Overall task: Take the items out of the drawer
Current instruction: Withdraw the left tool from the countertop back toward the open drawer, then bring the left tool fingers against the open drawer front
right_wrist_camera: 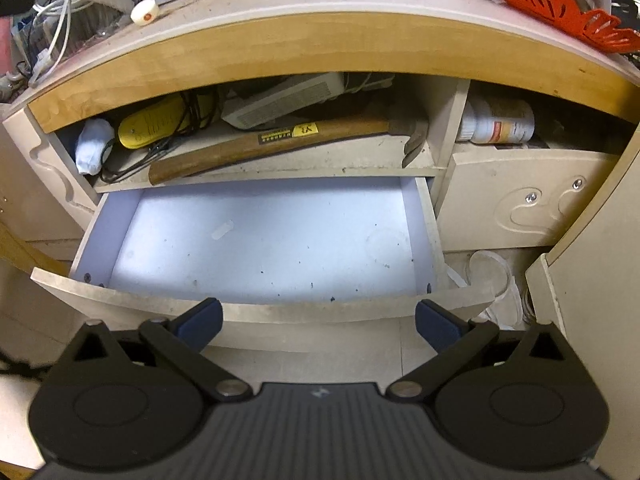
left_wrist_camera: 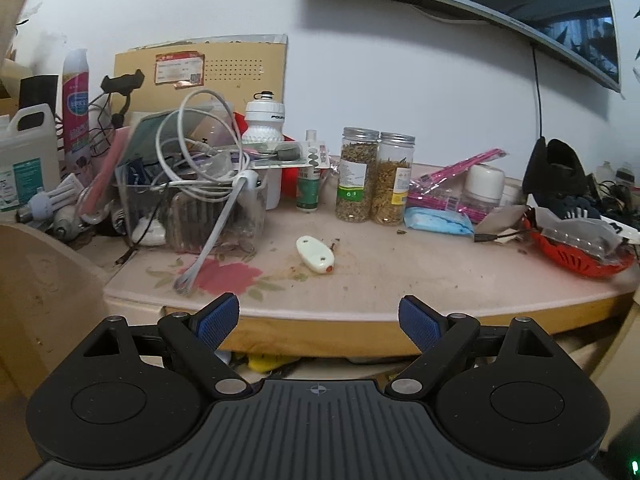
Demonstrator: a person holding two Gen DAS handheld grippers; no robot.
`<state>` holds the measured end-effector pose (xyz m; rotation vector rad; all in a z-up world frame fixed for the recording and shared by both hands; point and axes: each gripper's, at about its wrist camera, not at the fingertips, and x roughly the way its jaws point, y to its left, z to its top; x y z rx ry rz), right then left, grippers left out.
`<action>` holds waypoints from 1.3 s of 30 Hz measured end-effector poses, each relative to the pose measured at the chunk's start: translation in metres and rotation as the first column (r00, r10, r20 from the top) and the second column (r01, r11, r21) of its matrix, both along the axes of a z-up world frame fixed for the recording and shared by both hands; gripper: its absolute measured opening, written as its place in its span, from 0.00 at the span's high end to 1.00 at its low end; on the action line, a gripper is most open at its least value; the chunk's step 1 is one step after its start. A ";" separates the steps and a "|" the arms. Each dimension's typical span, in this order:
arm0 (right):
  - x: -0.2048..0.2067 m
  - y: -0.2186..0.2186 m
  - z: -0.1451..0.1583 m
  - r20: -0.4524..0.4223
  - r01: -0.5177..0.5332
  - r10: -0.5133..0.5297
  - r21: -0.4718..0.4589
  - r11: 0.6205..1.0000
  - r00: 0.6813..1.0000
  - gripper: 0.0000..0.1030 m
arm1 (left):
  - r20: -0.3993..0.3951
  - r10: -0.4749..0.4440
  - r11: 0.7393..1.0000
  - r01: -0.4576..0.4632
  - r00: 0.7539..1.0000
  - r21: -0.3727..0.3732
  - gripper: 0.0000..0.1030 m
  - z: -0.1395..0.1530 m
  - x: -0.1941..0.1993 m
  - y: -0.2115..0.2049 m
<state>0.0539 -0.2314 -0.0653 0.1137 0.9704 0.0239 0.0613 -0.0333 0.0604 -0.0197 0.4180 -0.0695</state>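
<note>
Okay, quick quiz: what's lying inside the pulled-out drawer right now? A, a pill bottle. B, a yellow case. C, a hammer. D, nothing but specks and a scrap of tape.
D: the open drawer shows only a bare pale floor with dark specks and a small tape scrap; the hammer lies on the shelf above it.
</note>
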 end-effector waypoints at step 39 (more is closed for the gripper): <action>-0.005 0.006 0.002 0.003 -0.010 0.010 -0.018 1.000 1.000 0.00 | -0.581 -0.070 0.997 0.070 0.811 -0.023 0.14 -0.107 -0.002 0.038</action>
